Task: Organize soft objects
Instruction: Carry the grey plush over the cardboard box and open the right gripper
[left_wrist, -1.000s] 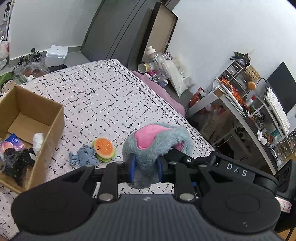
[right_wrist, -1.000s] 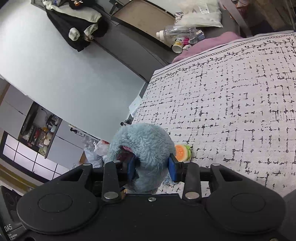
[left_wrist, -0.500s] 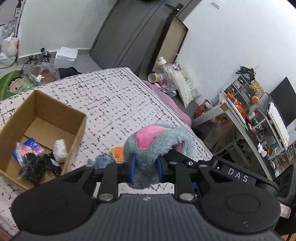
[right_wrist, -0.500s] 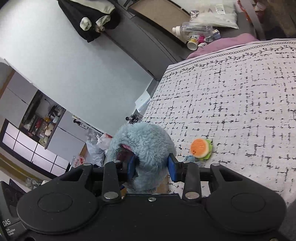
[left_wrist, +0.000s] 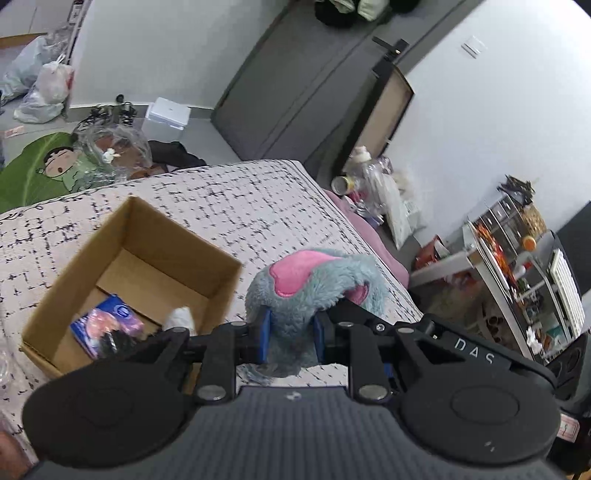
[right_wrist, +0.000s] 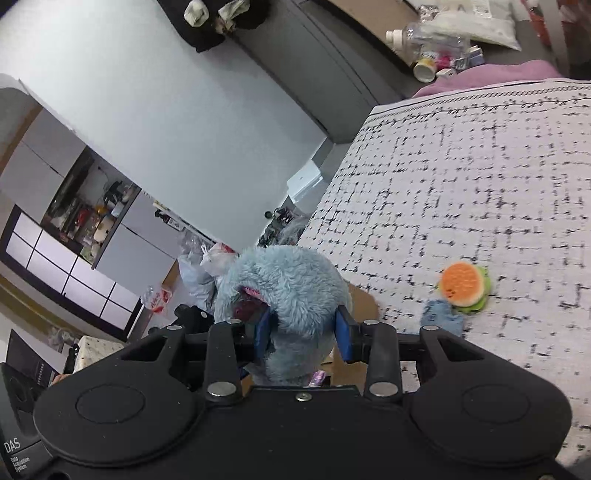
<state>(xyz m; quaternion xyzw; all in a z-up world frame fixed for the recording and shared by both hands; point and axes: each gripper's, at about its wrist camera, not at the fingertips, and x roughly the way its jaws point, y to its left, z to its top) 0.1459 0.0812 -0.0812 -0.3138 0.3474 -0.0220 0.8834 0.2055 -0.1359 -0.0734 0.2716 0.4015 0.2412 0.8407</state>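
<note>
Box (left_wrist: 122, 273) now nearer | both grippers (left_wrist: 290, 341) (right_wrist: 303, 332) clench plush (left_wrist: 314, 291) beside box | burger toy (right_wrist: 463, 288), blue toy (right_wrist: 441, 317) remain outside box

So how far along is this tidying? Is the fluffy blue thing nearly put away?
Partly done. The cardboard box on the bed already holds a blue packet, something white and something black. In hand: both the left gripper and right gripper are clamped on the fluffy blue plush, held up beside the box, not yet inside. Left over: the burger toy and a small blue toy lying on the bedspread.
</note>
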